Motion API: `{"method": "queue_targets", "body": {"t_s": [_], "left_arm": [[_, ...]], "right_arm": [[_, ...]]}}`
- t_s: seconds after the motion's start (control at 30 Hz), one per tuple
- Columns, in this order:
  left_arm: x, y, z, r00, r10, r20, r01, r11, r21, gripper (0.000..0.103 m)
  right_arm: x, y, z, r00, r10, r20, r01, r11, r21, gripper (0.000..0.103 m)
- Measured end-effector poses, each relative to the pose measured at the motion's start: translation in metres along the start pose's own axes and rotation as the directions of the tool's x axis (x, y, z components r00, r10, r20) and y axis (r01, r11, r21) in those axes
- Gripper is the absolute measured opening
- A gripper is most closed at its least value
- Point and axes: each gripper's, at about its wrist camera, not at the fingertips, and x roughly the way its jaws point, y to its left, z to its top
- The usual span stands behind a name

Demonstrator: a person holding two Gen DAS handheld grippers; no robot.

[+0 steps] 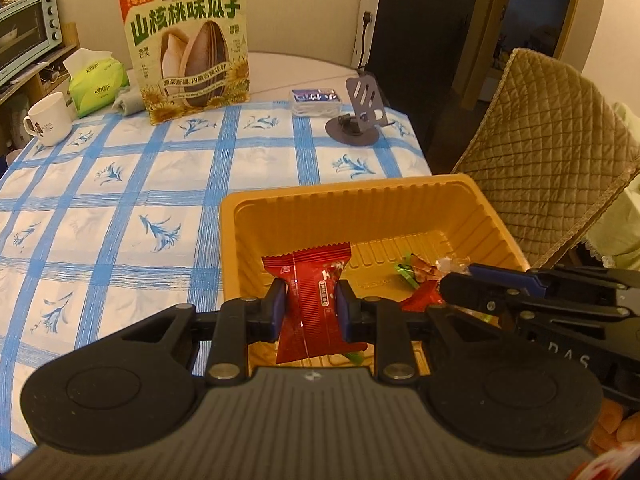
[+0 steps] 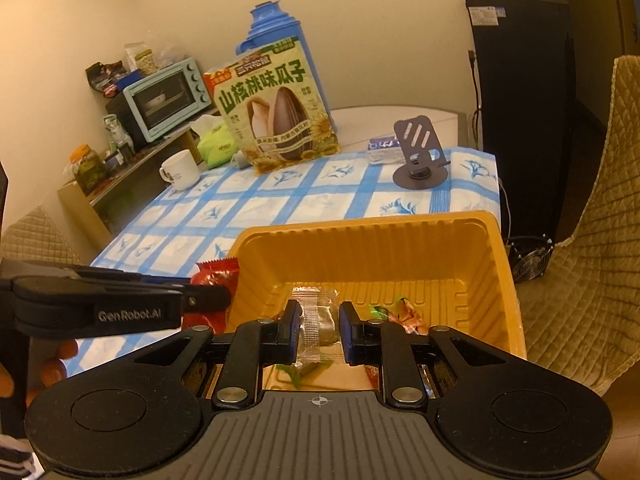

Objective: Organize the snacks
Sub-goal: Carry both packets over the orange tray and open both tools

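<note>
Both grippers are clamped on snacks over the orange tray [image 1: 420, 196], left gripper [image 1: 311, 312] pinching a red packet [image 1: 316, 304] and right gripper [image 2: 320, 330] a clear-wrapped sweet [image 2: 318, 320], so I'd lower each well inside the rim before letting go.

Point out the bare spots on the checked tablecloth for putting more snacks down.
Free: the blue-checked tablecloth between the white mug, the orange plastic tray and the grey phone stand. Crowded: the far edge, around the sunflower-seed bag and green tissue pack.
</note>
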Motion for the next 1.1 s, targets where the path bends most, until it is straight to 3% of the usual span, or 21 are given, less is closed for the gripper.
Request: {"method": "queue_targets", "body": {"t_s": [0.5, 1.1], "left_arm": [[0.036, 0.000, 0.004, 0.998, 0.025, -0.064, -0.024, 1.000, 0.003, 0.024], [0.027, 0.006, 0.012, 0.999, 0.040, -0.034, -0.040, 0.999, -0.002, 0.032]], "right_arm": [[0.025, -0.022, 0.012, 1.000, 0.002, -0.029, 0.000, 0.998, 0.069, 0.021], [0.043, -0.025, 0.025, 0.999, 0.014, -0.043, -0.010, 0.996, 0.092, 0.021]]}}
